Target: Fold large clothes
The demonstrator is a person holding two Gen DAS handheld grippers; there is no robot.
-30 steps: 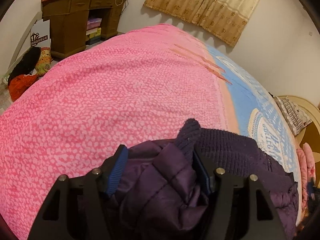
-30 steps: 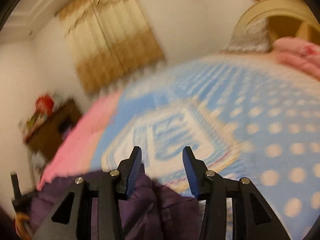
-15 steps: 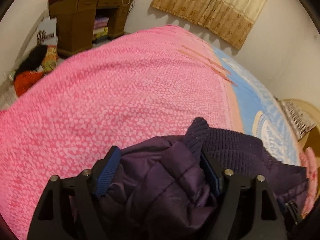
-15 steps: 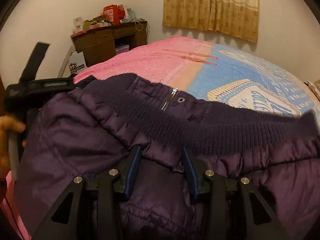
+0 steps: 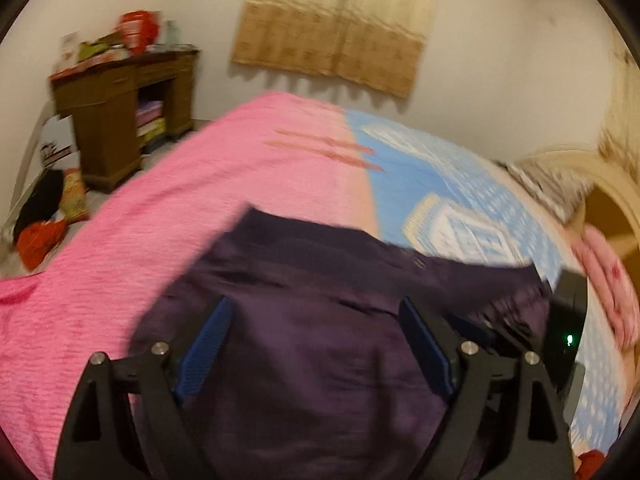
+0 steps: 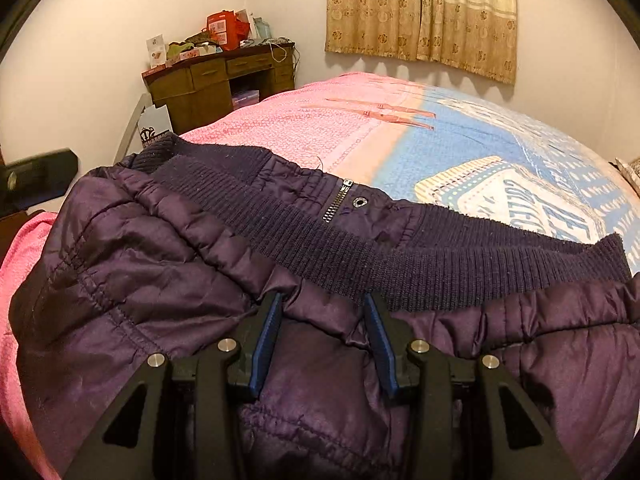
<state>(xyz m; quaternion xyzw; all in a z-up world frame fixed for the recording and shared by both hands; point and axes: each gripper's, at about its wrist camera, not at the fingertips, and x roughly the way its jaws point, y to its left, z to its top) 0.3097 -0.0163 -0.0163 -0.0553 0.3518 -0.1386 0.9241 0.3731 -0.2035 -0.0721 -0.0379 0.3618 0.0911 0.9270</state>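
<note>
Quilted purple jacket (image 6: 168, 264), glossy and puckered, with a ribbed knit hem and metal zipper (image 6: 338, 202), spread across the lower frame on the pink-and-blue bedspread (image 6: 460, 152). Right gripper (image 6: 323, 338) pinches a jacket fold. Left gripper (image 5: 314, 354) spread wide above the fabric. Wooden desk (image 6: 224, 80), upper left.

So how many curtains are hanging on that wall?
2. The left curtain and the right curtain hang side by side on the wall behind the bed; none seems hidden.
</note>
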